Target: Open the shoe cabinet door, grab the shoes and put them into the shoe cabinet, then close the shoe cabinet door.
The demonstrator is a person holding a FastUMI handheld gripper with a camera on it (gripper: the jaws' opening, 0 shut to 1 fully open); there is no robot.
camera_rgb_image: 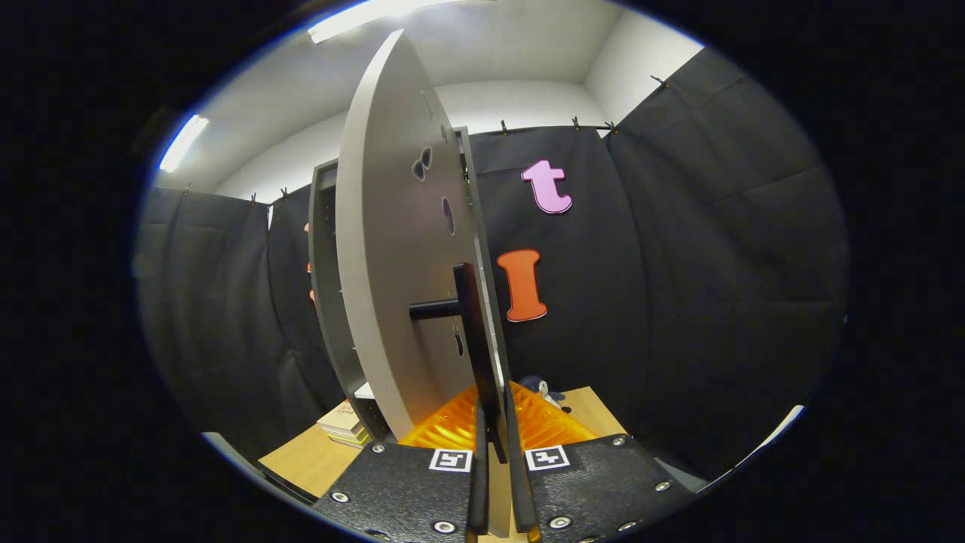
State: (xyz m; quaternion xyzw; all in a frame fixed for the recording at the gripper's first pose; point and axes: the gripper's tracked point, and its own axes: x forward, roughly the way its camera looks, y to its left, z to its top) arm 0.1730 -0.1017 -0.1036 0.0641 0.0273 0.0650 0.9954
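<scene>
Gripping the dark bar handle [475,332] of the shoe cabinet door [392,249], the gripper [497,445] has its two fingers drawn close on either side of the handle's lower end, apparently pinching it. The handle's long axis runs upright, rising from between the fingertips toward twelve o'clock, with a short standoff jutting toward nine o'clock into the pale door panel. The door stands edge-on to the camera, swung well out from the grey cabinet body [326,286], which lies beyond it at about ten o'clock. Judging from this, the door is being worked on its hinge, and any swing must follow an arc around the far edge. A stack of books [343,424] sits on the wooden table [301,460] at eight o'clock; whether the small dark object [537,386] just beyond the fingers is a shoe cannot be told.
</scene>
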